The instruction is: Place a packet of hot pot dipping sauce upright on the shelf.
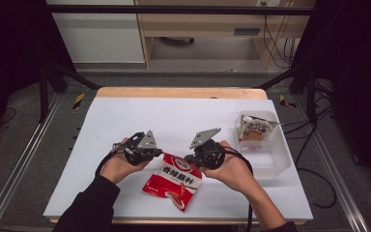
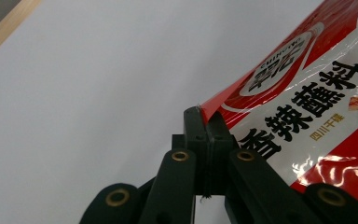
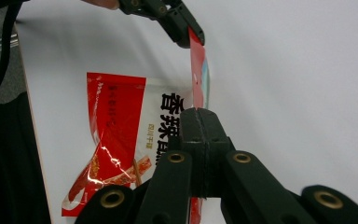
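High view shows one glossy red and white sauce packet (image 1: pixel 174 181) near the front edge of the white table (image 1: pixel 125 121), flat and rectangular. Two grippers pinch its top edge: left gripper (image 1: pixel 158 153) and right gripper (image 1: pixel 188 158), both clamped on it. Farther right stands one clear plastic box (image 1: pixel 278 159) with one more packet (image 1: pixel 254 130) inside, its print too small to read.

The left gripper (image 2: pixel 208 122) has its 2 black jaws pressed together, pinching the corner edge of a red and white sauce packet (image 2: pixel 307 102). The packet spreads away to the right of the fingertips, its black lettering and glossy film catching the light. Left of the fingers lies a white table (image 2: pixel 98 93), with a wooden edge (image 2: pixel 7 25) at the far upper left.
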A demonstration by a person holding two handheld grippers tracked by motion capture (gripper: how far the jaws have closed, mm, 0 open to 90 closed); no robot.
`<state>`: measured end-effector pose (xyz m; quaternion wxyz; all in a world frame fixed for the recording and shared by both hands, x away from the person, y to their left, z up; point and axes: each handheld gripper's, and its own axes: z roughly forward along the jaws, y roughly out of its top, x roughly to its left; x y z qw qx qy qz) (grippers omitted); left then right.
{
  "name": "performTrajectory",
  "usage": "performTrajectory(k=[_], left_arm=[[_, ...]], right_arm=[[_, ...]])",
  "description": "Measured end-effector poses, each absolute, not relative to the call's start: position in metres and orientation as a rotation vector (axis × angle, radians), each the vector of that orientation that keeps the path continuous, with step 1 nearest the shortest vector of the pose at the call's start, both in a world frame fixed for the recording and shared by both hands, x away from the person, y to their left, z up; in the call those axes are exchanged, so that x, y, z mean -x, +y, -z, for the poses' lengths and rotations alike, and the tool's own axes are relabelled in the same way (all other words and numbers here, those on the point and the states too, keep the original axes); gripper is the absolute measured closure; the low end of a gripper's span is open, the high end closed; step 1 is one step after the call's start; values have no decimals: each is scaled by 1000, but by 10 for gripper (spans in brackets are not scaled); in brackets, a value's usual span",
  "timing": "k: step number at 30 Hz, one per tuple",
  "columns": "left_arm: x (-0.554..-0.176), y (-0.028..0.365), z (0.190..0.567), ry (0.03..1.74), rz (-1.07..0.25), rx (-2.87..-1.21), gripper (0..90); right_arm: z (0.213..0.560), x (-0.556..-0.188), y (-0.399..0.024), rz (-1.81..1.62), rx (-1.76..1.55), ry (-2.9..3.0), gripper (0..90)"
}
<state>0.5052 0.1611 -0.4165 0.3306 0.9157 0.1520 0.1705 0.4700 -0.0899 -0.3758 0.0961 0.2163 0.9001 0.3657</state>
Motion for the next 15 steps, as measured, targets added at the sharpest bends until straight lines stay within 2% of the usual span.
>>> performTrajectory(k=[7, 12, 15], left_arm=[[-497, 166, 404, 392, -472, -2385, 900], [-495, 169, 392, 404, -493, -2363, 900], [-493, 171, 384, 407, -506, -2351, 900]], right_arm=[[371, -470, -94, -1081, -640, 2628, 584], [375, -468, -92, -1050, -638, 2650, 536], [378, -469, -89, -1016, -642, 2669, 550]])
